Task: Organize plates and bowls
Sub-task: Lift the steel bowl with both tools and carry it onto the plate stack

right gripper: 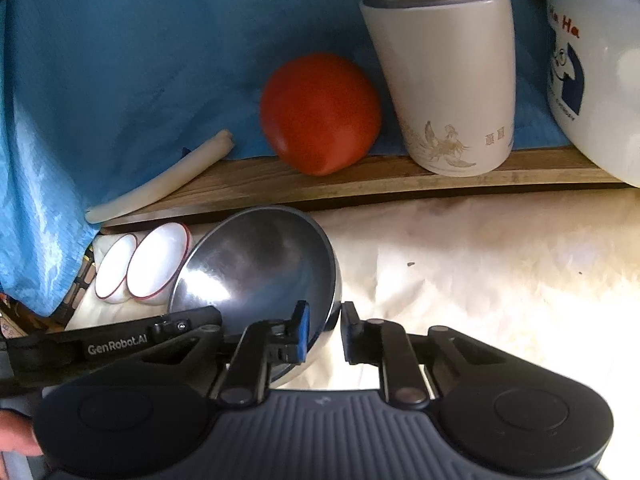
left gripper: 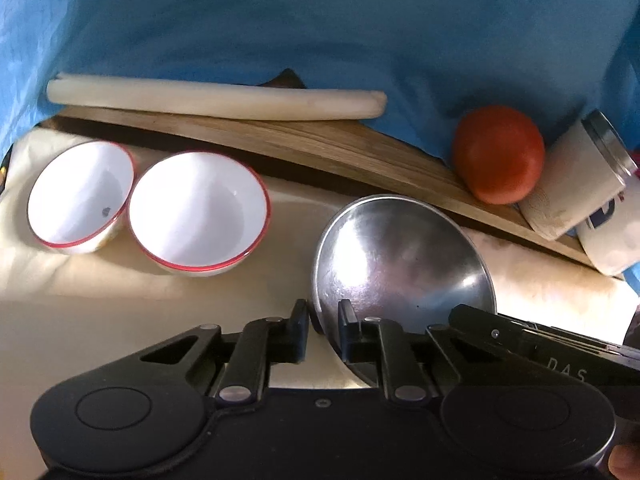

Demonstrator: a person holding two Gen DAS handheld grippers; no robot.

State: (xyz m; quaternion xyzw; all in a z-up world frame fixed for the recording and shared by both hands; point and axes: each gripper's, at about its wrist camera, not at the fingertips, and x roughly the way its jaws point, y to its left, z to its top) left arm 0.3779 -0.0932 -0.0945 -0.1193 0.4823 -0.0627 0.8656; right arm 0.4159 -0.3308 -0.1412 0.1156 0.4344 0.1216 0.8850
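steel bowl (left gripper: 404, 264) rim between both grippers' fingers, left gripper (left gripper: 323, 322) and right gripper (right gripper: 325, 326) each straddling it, grip unclear

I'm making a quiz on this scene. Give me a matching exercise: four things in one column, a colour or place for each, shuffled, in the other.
Things:
1. steel bowl
2. tomato
3. white bowls
4. flask

Descriptions:
A. red-rimmed, side by side on the cloth
B. red, on the wooden board
C. rim between the fingers of both grippers
D. cream body, metal top, bird print

Pairs: 1-C, 2-B, 3-A, 4-D

The left gripper and right gripper each straddle the steel bowl's rim.
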